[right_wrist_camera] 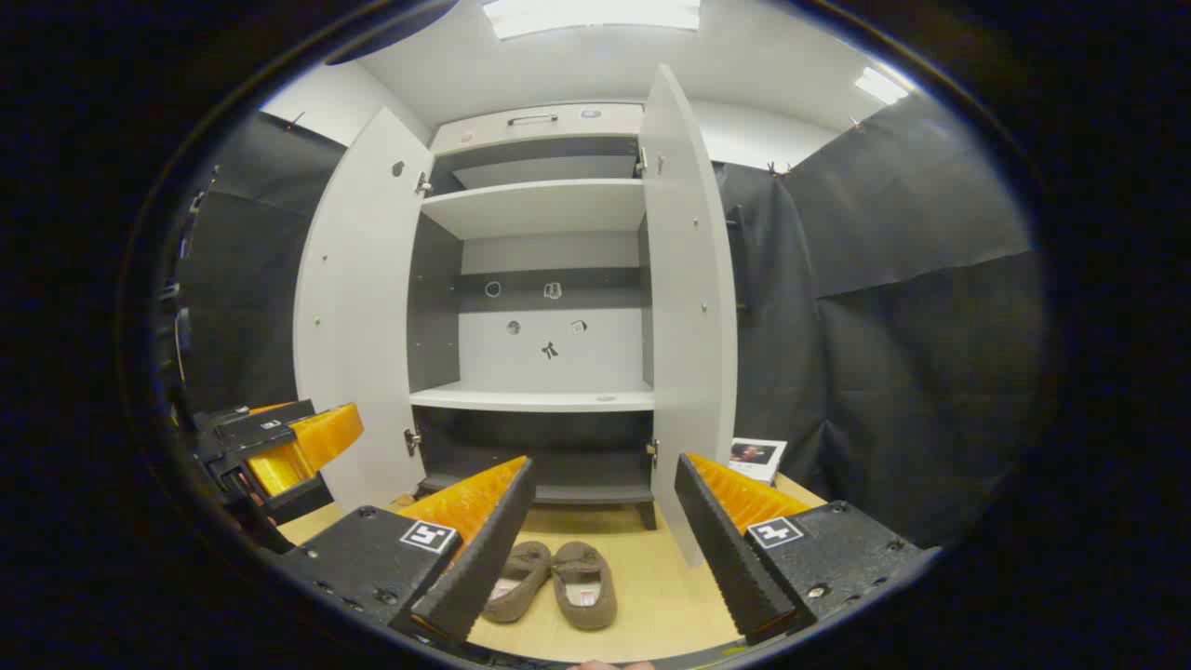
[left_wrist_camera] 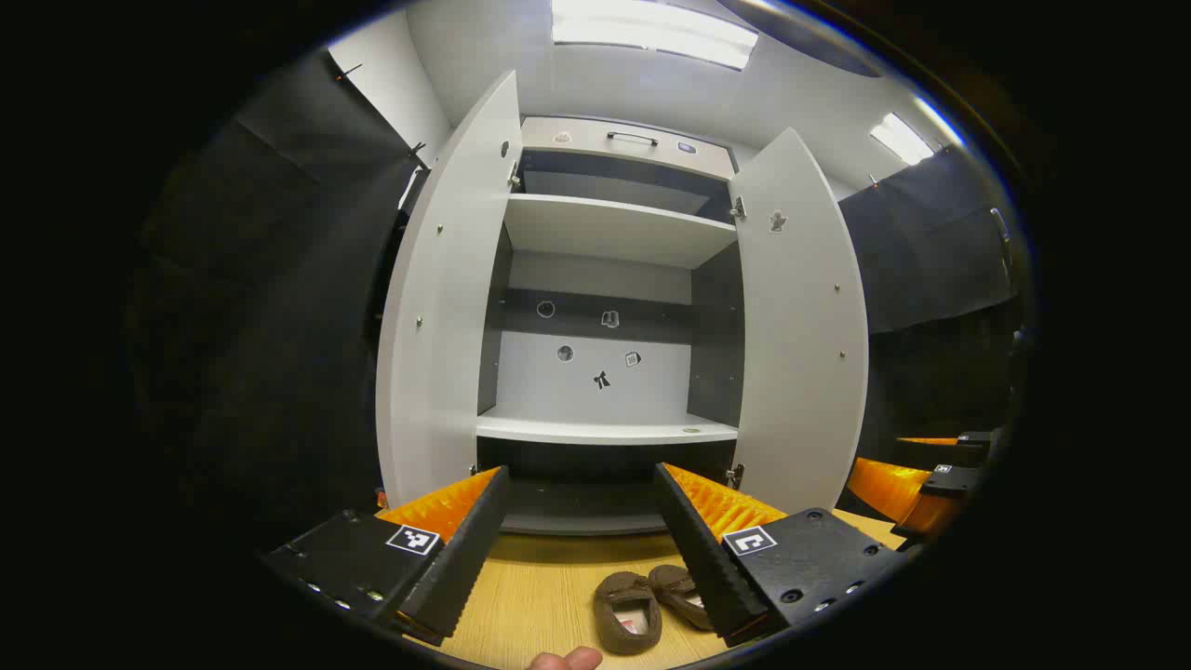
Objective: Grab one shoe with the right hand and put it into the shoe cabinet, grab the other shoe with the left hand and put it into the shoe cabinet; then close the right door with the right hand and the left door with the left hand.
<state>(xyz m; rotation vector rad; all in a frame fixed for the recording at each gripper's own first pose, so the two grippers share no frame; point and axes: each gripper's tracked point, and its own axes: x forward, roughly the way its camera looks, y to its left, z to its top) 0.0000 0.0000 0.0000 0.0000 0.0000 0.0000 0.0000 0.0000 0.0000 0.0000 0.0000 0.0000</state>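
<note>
In the left gripper view, the left gripper (left_wrist_camera: 582, 544) hangs open and empty before the shoe cabinet (left_wrist_camera: 609, 307), both doors wide. Two brown shoes (left_wrist_camera: 651, 605) lie side by side on the wooden table (left_wrist_camera: 540, 596), toes toward the cabinet.

In the right gripper view, the right gripper (right_wrist_camera: 600, 540) is spread, holding nothing. The shoes (right_wrist_camera: 556, 579) lie between its fingers, long axes running toward the cabinet (right_wrist_camera: 540, 307). The left gripper (right_wrist_camera: 279, 447) shows at the left.
</note>
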